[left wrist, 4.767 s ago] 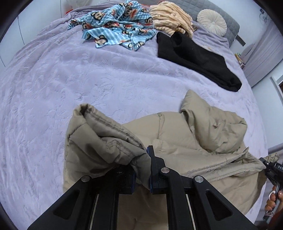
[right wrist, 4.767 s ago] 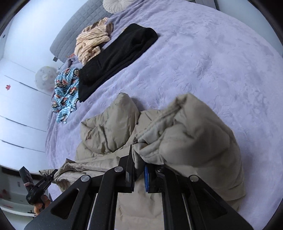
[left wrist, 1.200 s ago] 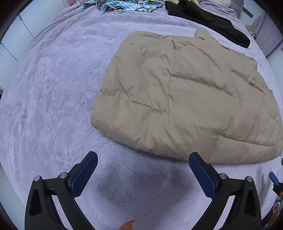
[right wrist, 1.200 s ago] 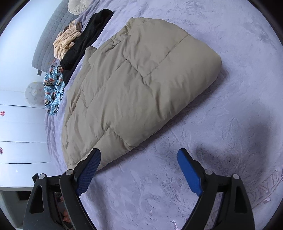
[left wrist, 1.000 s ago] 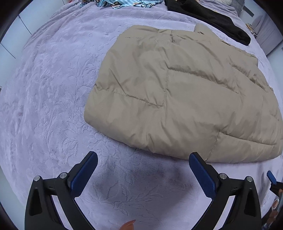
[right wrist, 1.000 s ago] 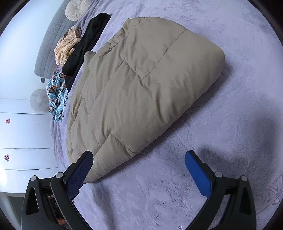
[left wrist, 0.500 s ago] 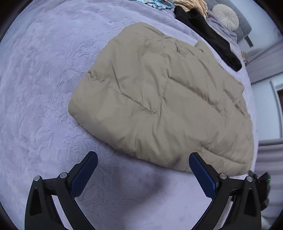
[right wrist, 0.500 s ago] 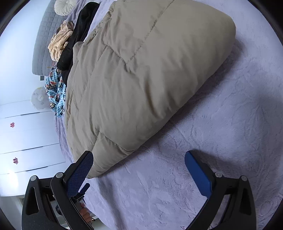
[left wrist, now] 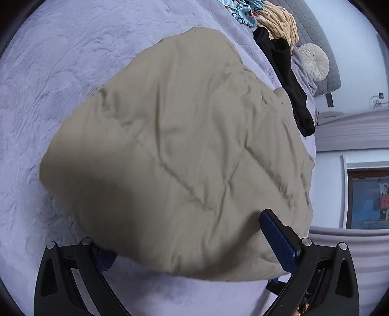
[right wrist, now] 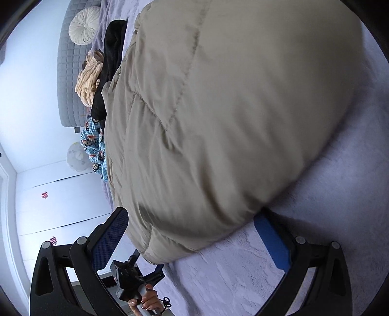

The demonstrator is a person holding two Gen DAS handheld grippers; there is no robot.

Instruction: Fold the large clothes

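Observation:
A beige puffer jacket [left wrist: 184,145] lies folded in a thick slab on the lilac bedspread [left wrist: 48,73]. My left gripper [left wrist: 192,245] is open, its jaws wide apart around the jacket's near edge; the left finger is partly hidden under the fabric. In the right wrist view the jacket [right wrist: 231,109] fills the frame. My right gripper [right wrist: 194,233] is open, its jaws straddling the jacket's near corner. The other hand-held gripper [right wrist: 131,279] shows below that corner.
A black garment [left wrist: 284,73], a tan striped garment [left wrist: 279,21] and a blue monkey-print cloth [left wrist: 245,12] lie at the bed's far end by a round cream cushion [left wrist: 313,60] and grey headboard [right wrist: 68,73]. White wardrobe doors [right wrist: 60,199] stand beside the bed.
Both grippers have moved in close to the jacket's near edge, and their open jaws now straddle it. The jacket looks far larger in both views.

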